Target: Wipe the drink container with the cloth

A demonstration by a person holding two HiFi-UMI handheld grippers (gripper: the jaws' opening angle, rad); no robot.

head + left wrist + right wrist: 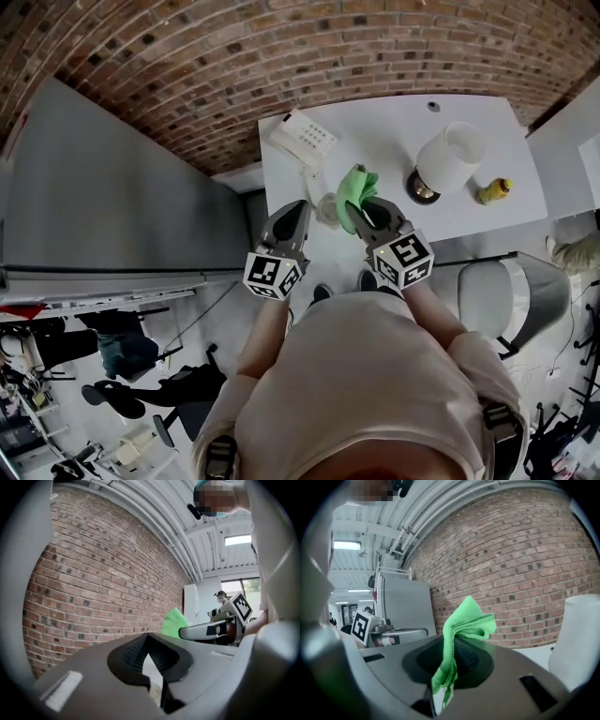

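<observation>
A small pale drink container (327, 212) sits between my two grippers over the white table (394, 122). My left gripper (302, 208) is at its left side, with the jaws nearly together. In the left gripper view a beige bit of the container (154, 693) shows low between the pads (129, 660). My right gripper (367, 208) is shut on a bright green cloth (354, 192), which sticks up from the jaws (464, 625) right of the container. The cloth (174, 623) and right gripper (211, 629) also appear in the left gripper view.
On the table are a white keypad phone (305, 139) at the back left, a white lamp (450, 155) on a dark base, and a small yellow bottle (494, 190). A brick wall runs behind. A grey cabinet (112, 197) stands left and a grey chair (525, 291) right.
</observation>
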